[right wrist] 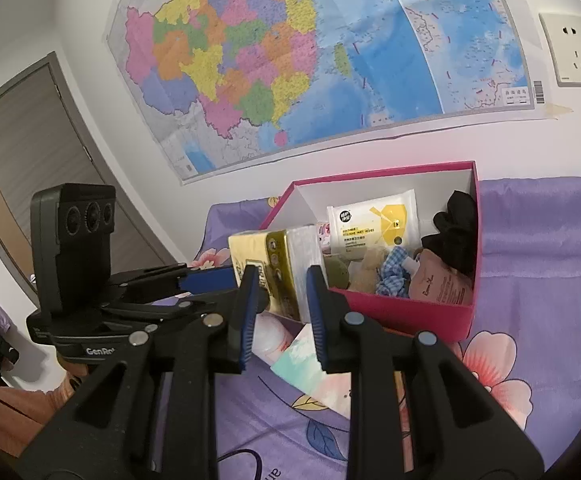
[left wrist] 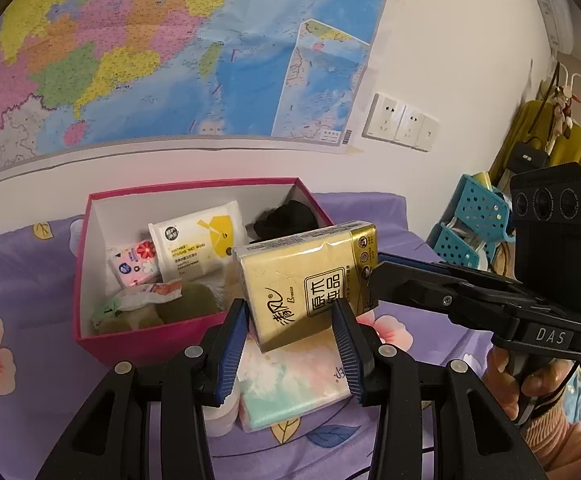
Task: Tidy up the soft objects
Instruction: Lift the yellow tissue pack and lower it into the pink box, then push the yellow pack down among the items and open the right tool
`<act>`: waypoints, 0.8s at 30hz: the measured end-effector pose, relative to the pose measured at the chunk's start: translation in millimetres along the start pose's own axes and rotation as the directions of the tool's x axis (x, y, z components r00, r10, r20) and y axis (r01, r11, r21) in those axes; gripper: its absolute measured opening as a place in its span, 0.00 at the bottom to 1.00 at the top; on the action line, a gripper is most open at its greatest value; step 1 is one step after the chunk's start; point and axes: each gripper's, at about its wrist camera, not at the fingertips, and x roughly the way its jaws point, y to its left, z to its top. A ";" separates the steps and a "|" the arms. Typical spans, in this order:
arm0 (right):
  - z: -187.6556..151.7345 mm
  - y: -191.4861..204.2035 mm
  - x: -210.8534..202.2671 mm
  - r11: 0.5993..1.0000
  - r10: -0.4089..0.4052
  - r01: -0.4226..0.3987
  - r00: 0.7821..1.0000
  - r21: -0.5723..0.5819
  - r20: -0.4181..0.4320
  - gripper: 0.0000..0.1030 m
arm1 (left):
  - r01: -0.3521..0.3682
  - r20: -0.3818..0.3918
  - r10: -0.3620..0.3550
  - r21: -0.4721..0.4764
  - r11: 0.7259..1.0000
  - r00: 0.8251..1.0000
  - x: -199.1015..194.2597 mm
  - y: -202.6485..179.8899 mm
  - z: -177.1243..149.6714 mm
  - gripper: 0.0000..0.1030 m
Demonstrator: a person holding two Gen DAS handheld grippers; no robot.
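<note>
A gold tissue pack (left wrist: pixel 310 280) is held above the bed, in front of the pink box (left wrist: pixel 90 340). My left gripper (left wrist: pixel 290 320) is shut on its lower end. My right gripper (right wrist: pixel 282 284) is shut on its other end (right wrist: pixel 278 272) and shows at the right of the left wrist view (left wrist: pixel 374 272). The box (right wrist: pixel 410 312) holds a white wet-wipes pack (left wrist: pixel 198 244), small packets, a green plush and a black cloth (left wrist: pixel 286 216). A pastel tissue pack (left wrist: pixel 290 388) lies on the bed below the gold pack.
The purple floral bedsheet (left wrist: pixel 18 280) covers the bed. A map (left wrist: pixel 170 48) hangs on the wall behind the box. A teal perforated rack (left wrist: pixel 474 220) stands at the right. A white round pot (left wrist: pixel 222 412) lies by the pastel pack.
</note>
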 end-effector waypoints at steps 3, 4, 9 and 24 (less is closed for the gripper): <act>1.5 -1.0 1.0 1.000 0.000 0.000 1.000 0.002 -0.001 0.27 | -0.004 0.000 0.004 0.003 1.000 1.000 1.7 1.1 2.4 0.41; 2.6 -1.6 2.1 1.000 0.000 0.000 1.000 0.003 -0.001 0.27 | -0.005 -0.001 0.005 0.003 1.000 1.000 2.4 1.6 3.5 0.41; 7.5 -6.8 6.7 1.000 0.006 -0.006 1.000 0.020 0.001 0.27 | -0.015 0.000 0.015 0.006 1.000 1.000 5.2 3.9 8.9 0.41; 15.0 -20.4 19.2 0.998 0.015 -0.015 1.000 0.056 -0.003 0.27 | -0.037 -0.007 0.037 0.009 0.999 0.999 15.8 12.0 20.1 0.41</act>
